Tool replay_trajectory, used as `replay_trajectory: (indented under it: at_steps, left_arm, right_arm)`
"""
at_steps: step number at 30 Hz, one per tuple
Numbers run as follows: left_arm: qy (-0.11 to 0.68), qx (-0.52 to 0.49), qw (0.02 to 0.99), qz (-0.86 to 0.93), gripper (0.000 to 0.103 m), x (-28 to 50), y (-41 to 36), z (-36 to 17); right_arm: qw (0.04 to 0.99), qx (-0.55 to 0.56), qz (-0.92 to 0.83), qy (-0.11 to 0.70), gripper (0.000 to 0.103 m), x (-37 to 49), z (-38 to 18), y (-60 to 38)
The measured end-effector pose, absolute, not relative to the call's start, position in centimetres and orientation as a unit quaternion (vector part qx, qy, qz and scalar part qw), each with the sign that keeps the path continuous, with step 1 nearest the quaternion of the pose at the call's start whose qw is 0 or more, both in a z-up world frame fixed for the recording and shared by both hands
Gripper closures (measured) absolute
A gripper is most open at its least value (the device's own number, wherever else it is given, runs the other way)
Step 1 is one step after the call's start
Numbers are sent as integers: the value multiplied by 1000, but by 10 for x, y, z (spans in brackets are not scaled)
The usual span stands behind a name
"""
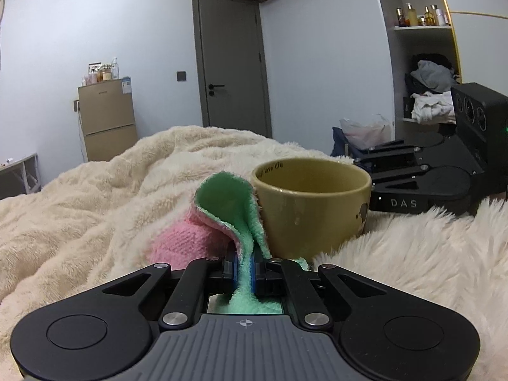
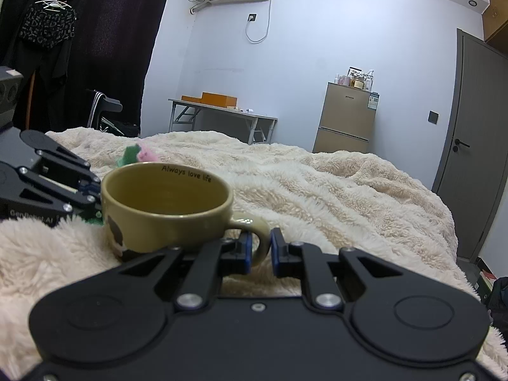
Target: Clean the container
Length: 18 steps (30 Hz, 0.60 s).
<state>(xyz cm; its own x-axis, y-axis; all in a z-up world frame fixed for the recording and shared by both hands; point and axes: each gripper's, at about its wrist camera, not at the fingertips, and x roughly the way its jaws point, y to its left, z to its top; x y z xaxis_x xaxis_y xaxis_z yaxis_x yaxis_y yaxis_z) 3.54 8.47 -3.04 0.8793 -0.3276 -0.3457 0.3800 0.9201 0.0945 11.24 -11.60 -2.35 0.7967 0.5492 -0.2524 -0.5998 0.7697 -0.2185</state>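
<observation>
From the left wrist, the left gripper has its fingers pinching a green and pink cloth, which stands up in a fold just beside the yellow mug. The mug sits upright on the fluffy blanket covering the bed. The cloth leans against the mug's outer wall near the rim but has not gone inside, so I judge the wiping has hardly begun: the grasp on the cloth is done, and the inside and outside still need cleaning. The mug's handle is hidden on its far side here, and its floor is out of sight below the rim. The right gripper shows behind the mug, its fingertips hidden by the mug.

From the right wrist, the right gripper has its fingers on either side of the mug's handle, one inside the loop and one outside. A small gap shows on the outer side, so whether they press the handle firmly is hard to tell. The mug reads "Always love life" inside the rim; its interior looks dry, and no dirt can be made out. The cloth peeks out behind the rim, mostly hidden, and the left gripper sits just beside the mug, its fingertips obscured.
</observation>
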Motion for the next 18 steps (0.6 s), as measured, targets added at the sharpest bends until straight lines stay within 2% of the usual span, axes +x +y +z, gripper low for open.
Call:
replay_trajectory:
  at_steps: [15,18]
  left_arm:
    - [161,55,967,-189,99,38,88,-37]
    - [162,22,967,-197,99,40,94,-39]
  right_arm:
    - [937,-146,306,87,90,111,-24,-115]
    - [937,-146,306,87,90,111,-24,-115]
